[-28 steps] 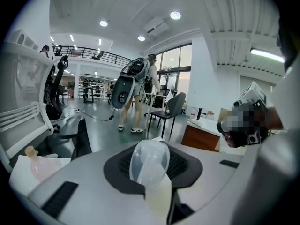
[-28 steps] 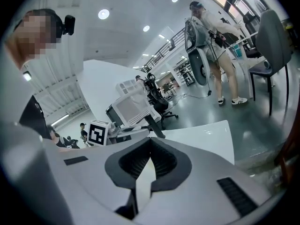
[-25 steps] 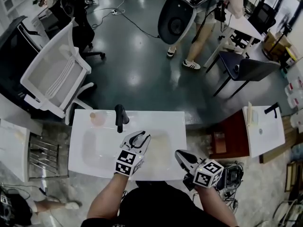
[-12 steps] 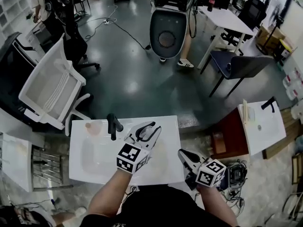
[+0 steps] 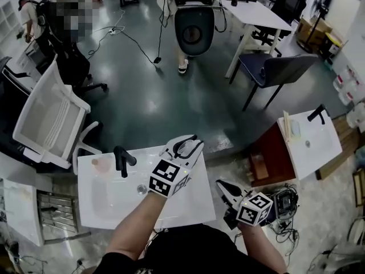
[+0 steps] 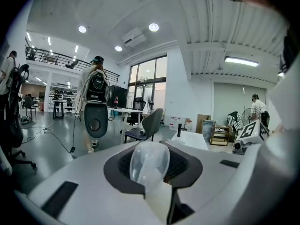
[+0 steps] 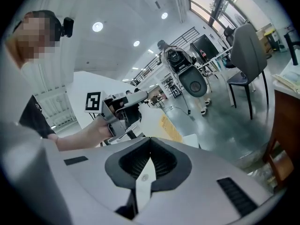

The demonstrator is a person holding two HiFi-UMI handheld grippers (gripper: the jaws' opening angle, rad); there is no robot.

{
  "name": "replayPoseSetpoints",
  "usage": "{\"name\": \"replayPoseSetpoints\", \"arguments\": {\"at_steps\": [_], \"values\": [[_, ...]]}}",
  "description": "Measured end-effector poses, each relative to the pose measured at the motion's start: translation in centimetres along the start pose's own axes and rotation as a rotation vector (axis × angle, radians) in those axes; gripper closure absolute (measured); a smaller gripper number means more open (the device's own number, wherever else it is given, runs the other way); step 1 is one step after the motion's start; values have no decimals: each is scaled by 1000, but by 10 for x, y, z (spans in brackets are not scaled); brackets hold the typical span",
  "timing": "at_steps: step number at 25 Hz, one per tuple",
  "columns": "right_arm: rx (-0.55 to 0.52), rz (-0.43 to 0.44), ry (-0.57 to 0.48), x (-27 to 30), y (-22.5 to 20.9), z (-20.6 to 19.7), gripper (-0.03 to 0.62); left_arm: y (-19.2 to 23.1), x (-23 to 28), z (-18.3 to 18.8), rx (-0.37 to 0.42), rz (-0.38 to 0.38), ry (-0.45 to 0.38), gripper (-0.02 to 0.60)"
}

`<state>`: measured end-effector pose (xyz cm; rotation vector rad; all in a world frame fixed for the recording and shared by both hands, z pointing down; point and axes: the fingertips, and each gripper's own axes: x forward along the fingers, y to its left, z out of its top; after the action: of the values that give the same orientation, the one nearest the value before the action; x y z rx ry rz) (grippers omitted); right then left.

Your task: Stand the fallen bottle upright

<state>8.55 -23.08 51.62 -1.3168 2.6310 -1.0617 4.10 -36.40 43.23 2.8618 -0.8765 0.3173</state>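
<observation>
The left gripper (image 5: 185, 145) is clamping a clear plastic bottle (image 5: 183, 149) between its jaws. In the head view it is showing in front of the far edge of a white sink top (image 5: 108, 210), to the right of the black faucet (image 5: 121, 160). There the bottle is showing only as a small glassy patch between the jaws. The left gripper view is showing it much better: its rounded clear body (image 6: 149, 163) is filling the gap, with both dark pads pressing on its sides. That view is also looking out across the room at a grey chair (image 6: 152, 123) and a second white sink (image 6: 192, 139). Neither view is making clear whether the bottle is upright or tilted.

The right gripper (image 5: 223, 186) is hanging off the sink top's near right corner. The right gripper view is showing its jaws (image 7: 149, 165) meeting with nothing between them. Only that view is showing the left gripper from the side (image 7: 119, 110), held up on the person's forearm (image 7: 77, 135).
</observation>
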Motion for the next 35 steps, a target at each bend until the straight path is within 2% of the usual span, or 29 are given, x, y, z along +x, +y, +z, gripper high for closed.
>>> {"name": "replayPoseSetpoints", "arguments": {"at_steps": [6, 13, 14, 16, 17, 25, 27, 29, 33, 35], "values": [[21, -21, -6, -8, -15, -1, 580, -9, 31, 4, 39, -47, 0, 472], [8, 9, -2, 0, -8, -3, 580, -7, 31, 0, 37, -46, -11, 463], [5, 16, 0, 2, -5, -3, 580, -7, 30, -4, 24, -52, -4, 430], [-5, 29, 5, 7, 0, -5, 580, -9, 27, -13, 6, -66, 12, 318], [-10, 34, 8, 8, 3, -6, 580, -10, 23, -16, 4, -67, 17, 302], [-95, 56, 39, 30, 40, -5, 580, 5, -39, -23, 24, 15, 13, 298], [-144, 57, 32, 38, 51, 1, 580, 12, -64, -22, 32, 43, 7, 316], [-184, 70, 16, 45, 65, 8, 580, 20, -91, -22, 42, 83, 2, 372], [-265, 142, -12, 59, 102, 15, 580, 34, -149, -23, 39, 172, -17, 430], [-295, 168, -26, 64, 123, 17, 580, 42, -176, -24, 29, 223, -30, 490]]}}
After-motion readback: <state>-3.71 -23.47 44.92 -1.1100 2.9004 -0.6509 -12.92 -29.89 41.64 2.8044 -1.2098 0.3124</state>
